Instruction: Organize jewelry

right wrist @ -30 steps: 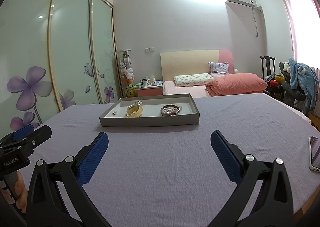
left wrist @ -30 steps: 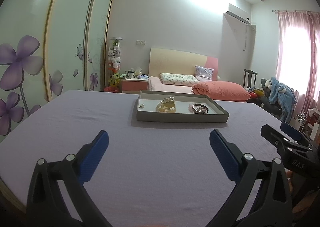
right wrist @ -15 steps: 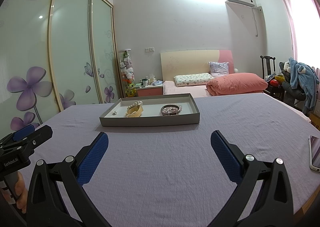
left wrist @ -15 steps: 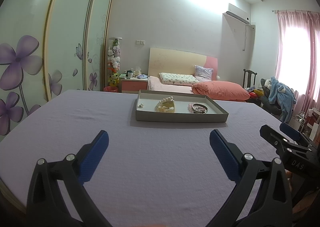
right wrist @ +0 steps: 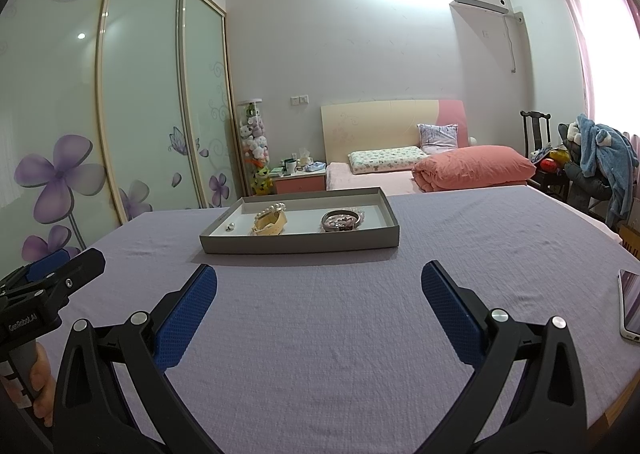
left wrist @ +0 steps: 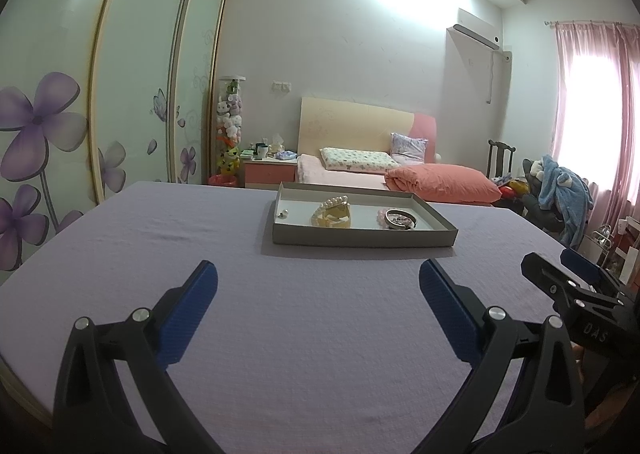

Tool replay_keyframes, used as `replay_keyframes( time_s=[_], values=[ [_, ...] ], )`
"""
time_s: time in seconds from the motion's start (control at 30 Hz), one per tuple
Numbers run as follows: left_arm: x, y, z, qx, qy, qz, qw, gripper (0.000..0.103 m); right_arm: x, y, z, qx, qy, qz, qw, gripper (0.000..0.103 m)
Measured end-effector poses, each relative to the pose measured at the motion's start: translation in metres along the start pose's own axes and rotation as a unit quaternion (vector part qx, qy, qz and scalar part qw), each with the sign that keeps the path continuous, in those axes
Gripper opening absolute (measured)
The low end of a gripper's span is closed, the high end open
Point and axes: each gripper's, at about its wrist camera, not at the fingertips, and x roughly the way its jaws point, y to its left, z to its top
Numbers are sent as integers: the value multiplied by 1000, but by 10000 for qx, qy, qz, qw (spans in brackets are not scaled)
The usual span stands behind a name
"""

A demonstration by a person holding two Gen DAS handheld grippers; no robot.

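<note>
A shallow grey tray (left wrist: 360,240) (right wrist: 300,244) sits on the purple table beyond both grippers. Inside it lie a small silver piece (left wrist: 283,215) (right wrist: 230,228) at the left, a yellow holder with a pearl string (left wrist: 334,212) (right wrist: 271,221) in the middle, and dark and pink bracelets (left wrist: 397,218) (right wrist: 342,220) at the right. My left gripper (left wrist: 318,286) hangs open over bare cloth, well short of the tray. My right gripper (right wrist: 319,286) is open too, equally short of the tray, holding nothing.
The purple cloth (right wrist: 360,314) covers the whole table. A phone (right wrist: 631,304) lies at the right edge. In the right wrist view the other gripper (right wrist: 44,294) and a hand (right wrist: 40,386) show at far left. A bed (left wrist: 360,173), wardrobe doors and a chair stand behind.
</note>
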Motion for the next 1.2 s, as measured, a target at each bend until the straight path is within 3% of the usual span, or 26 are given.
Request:
replay_keyframes(
  time_s=[1.2],
  values=[
    [-4,2,9,-58,0,-52,10000,99,-1,4,-1,11,-3,8,10000,101]
  ],
)
